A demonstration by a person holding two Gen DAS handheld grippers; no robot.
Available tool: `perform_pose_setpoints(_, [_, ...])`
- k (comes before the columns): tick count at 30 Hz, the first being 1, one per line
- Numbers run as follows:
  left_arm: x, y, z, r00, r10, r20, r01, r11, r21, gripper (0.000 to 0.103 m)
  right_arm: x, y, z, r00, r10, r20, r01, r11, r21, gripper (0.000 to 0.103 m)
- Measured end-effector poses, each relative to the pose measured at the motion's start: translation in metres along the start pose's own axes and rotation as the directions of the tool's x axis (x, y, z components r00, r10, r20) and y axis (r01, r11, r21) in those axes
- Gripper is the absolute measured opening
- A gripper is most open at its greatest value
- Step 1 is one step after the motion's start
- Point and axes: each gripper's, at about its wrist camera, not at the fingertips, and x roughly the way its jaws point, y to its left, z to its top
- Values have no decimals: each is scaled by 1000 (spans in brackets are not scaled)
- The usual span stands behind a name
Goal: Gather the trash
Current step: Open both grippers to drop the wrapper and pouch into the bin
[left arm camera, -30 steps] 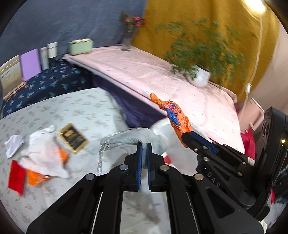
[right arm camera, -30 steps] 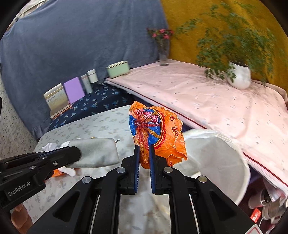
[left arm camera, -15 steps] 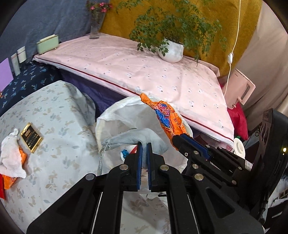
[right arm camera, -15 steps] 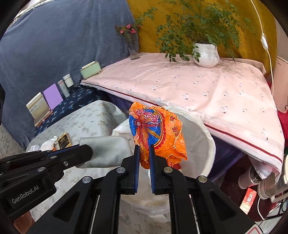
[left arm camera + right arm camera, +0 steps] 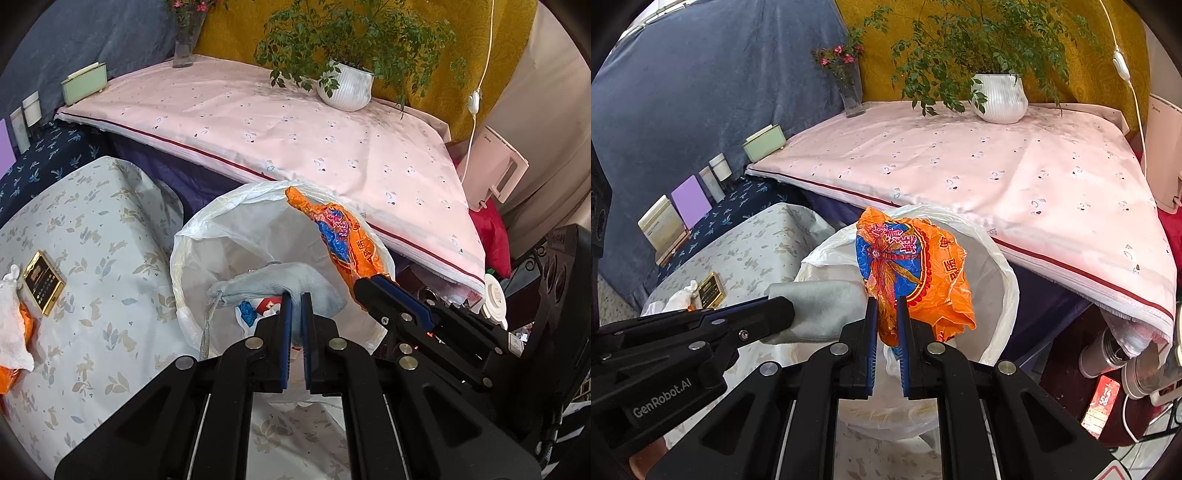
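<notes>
My left gripper is shut on a grey cloth pouch with a drawstring, hanging over the mouth of the white-lined trash bin. Beside it, my right gripper is shut on a crumpled orange and blue wrapper, also above the trash bin. The left wrist view shows the wrapper to the right of the pouch, and the right wrist view shows the pouch to the left. A blue and red scrap lies inside the bin.
On the floral tablecloth lie a gold and black packet, a white tissue and orange scraps. Behind stand a pink-covered surface, a potted plant, a vase and a green box.
Both grippers have carried the pouch and the wrapper to the right, away from the floral table and down over the bin's mouth. Both grips are unchanged.
</notes>
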Motion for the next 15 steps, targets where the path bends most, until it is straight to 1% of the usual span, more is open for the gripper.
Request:
perform_pose_setpoints(6, [2, 1, 0, 1000, 4, 9, -4, 1000, -2, 6, 2, 0, 1, 1000, -3, -1, 3, 1000, 0, 11])
perform_pose_setpoints(7, [1, 1, 1, 1000, 8, 16, -8, 1000, -3, 6, 2, 0, 2, 1000, -3, 0, 3, 1000, -2, 13])
perform_pose_setpoints(8, [1, 2, 1, 1000, 15, 20, -15, 1000, -5, 8, 2, 1, 2, 1000, -8, 3, 8, 1000, -2, 15])
perform_pose_setpoints(9, [1, 2, 1, 1000, 17, 21, -17, 1000, -7, 15, 2, 1, 3, 1000, -16, 8, 16, 1000, -2, 15])
perform_pose_setpoints(15, [-4, 13, 1, 998, 45, 44, -44, 999, -32, 35, 0, -1, 6, 1000, -21, 22, 21, 1000, 14, 20])
